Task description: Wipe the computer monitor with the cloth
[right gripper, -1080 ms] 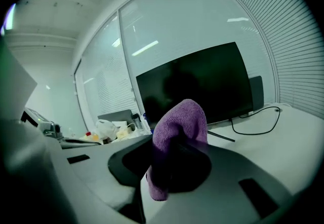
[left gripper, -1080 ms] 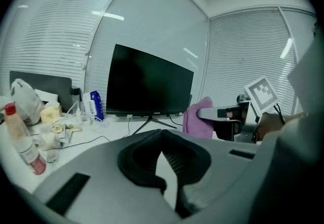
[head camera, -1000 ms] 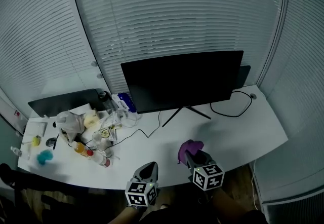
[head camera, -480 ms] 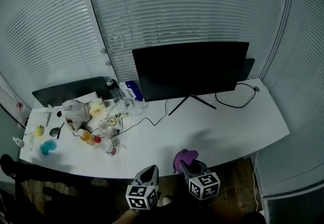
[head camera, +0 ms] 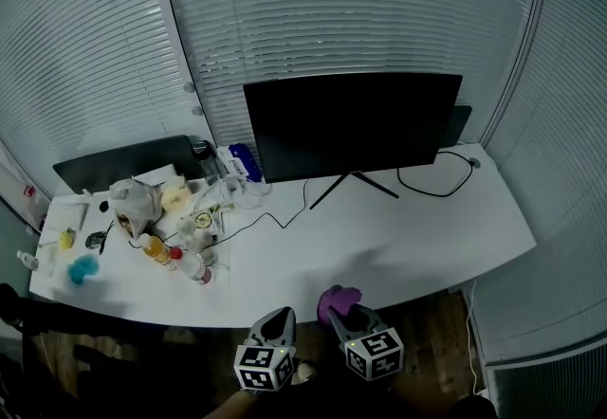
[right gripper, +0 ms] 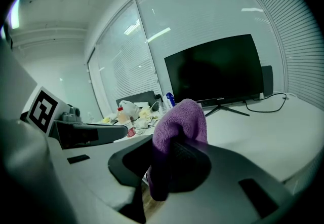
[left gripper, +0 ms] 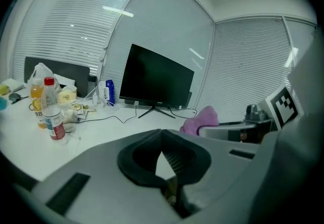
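The person's arms are cut off at the near edge of the head view, and only the marker cubes and jaw tops of the two tools show. The right gripper (head camera: 343, 318) pinches the purple cloth (head camera: 338, 297), which bunches over its jaws and hides their tips. It hangs at the near edge of the desk (head camera: 417, 227). The left gripper (head camera: 278, 316), just beside it, has its jaws pressed together with nothing between them. The monitor (head camera: 351, 123) stands at the far side, dark, well apart from the cloth. Bare desktop lies between them. Bottles (head camera: 155, 248) and clutter crowd the left end, much of it too small to tell apart.
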Motion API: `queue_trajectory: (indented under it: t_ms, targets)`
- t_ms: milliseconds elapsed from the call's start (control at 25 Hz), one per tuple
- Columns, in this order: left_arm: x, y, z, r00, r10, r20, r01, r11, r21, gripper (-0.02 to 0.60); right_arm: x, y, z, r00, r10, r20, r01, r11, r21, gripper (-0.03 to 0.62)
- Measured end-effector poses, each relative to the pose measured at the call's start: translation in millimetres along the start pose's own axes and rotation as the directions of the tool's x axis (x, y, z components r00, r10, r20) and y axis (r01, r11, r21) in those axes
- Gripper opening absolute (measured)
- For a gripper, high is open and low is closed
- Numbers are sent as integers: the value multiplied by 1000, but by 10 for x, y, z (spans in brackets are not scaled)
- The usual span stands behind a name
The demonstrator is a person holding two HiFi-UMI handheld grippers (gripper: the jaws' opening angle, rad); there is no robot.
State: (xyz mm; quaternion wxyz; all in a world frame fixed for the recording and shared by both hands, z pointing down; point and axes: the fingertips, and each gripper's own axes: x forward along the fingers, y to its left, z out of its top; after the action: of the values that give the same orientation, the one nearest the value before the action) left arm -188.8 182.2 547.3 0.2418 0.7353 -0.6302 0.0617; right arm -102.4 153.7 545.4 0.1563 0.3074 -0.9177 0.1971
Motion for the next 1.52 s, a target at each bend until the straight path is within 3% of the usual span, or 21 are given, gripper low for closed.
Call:
queue_trajectory:
  t_ms: [640, 1520]
  targets:
    - [-85, 103, -92, 1000, 26, -14, -26, 1000, 7, 6, 126, 157, -35, 998, 55, -26, -56, 998, -24, 80]
    - [-33, 120, -73, 1000, 17, -19, -16, 1000, 17, 6, 167, 134, -35, 998, 51, -31, -51, 999, -18, 78]
